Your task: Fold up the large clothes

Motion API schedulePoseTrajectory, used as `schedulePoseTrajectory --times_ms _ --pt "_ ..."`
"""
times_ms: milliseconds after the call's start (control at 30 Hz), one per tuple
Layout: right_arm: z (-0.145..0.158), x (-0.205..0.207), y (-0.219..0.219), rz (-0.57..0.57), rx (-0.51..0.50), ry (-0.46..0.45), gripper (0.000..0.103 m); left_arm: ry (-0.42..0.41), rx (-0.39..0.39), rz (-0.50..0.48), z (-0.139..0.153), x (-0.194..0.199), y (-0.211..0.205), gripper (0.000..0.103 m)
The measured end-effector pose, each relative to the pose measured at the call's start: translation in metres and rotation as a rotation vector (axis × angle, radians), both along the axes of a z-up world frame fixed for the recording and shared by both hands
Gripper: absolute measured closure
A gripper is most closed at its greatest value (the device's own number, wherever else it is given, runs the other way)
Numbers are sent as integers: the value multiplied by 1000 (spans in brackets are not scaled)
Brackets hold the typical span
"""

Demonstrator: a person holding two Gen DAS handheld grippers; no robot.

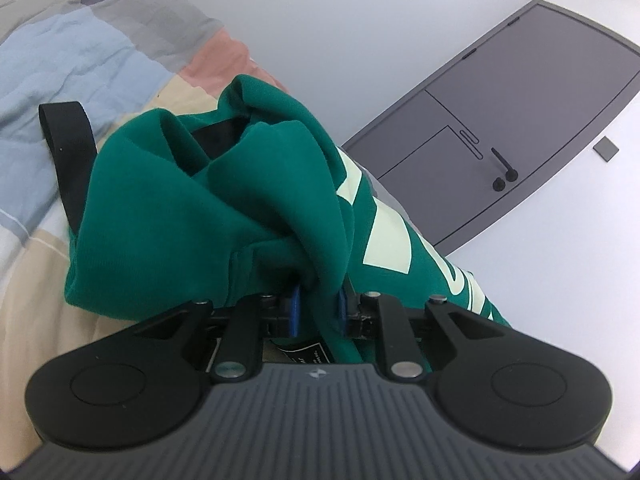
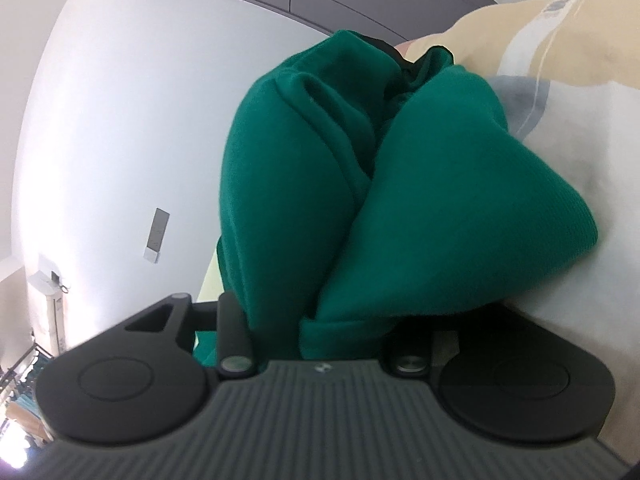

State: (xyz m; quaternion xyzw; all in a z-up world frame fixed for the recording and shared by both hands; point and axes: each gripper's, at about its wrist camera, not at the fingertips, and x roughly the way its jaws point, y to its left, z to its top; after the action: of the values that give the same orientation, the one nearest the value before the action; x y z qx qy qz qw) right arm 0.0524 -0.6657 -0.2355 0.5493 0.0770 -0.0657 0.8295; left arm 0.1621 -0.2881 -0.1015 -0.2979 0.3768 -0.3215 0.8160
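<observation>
Left wrist view is showing the left gripper (image 1: 318, 310) with its fingers nearly shut, pinching a bunch of the green sweatshirt (image 1: 180, 208) — the garment is bunching up just above the patchwork bed cover (image 1: 60, 68). In the right wrist view the cloth is burying the right gripper (image 2: 320, 332), so I can't tell what its fingers are doing. Looks like the carry-and-lay-out step — next, I'd guess, is spreading it flat on the bed before any folding.
</observation>
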Motion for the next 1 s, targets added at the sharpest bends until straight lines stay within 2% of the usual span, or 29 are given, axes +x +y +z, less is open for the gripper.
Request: schedulePoseTrajectory --times_ms 67,133,167,200,300,467,533,633,667,867,1000 --pt "-1 -3 -10 1 2 14 52 24 2 -2 3 -1 2 80" --pt "8 1 -21 -3 -7 40 44 65 23 -12 8 1 3 61" --pt "11 -1 -24 -4 -1 54 37 86 42 -23 10 2 2 39" --pt "14 0 -23 -4 10 69 34 93 58 -35 14 1 3 32" --pt "28 0 -15 -13 -15 121 30 31 158 -22 33 -15 9 25" --pt "58 -24 1 -35 -95 207 28 -40 240 -23 71 -45 27 24" --pt "66 -37 6 -41 -123 205 28 -81 262 -27 92 -59 34 24" --pt "94 -58 16 -53 -194 199 28 -146 314 -41 128 -83 43 24" --pt "90 -77 16 -54 -215 197 28 -175 328 -45 141 -91 46 24" --pt "173 -107 53 -15 -397 179 28 -307 355 -99 211 -144 66 24" --pt "221 -131 89 1 -510 140 28 -376 368 -141 246 -182 76 22"
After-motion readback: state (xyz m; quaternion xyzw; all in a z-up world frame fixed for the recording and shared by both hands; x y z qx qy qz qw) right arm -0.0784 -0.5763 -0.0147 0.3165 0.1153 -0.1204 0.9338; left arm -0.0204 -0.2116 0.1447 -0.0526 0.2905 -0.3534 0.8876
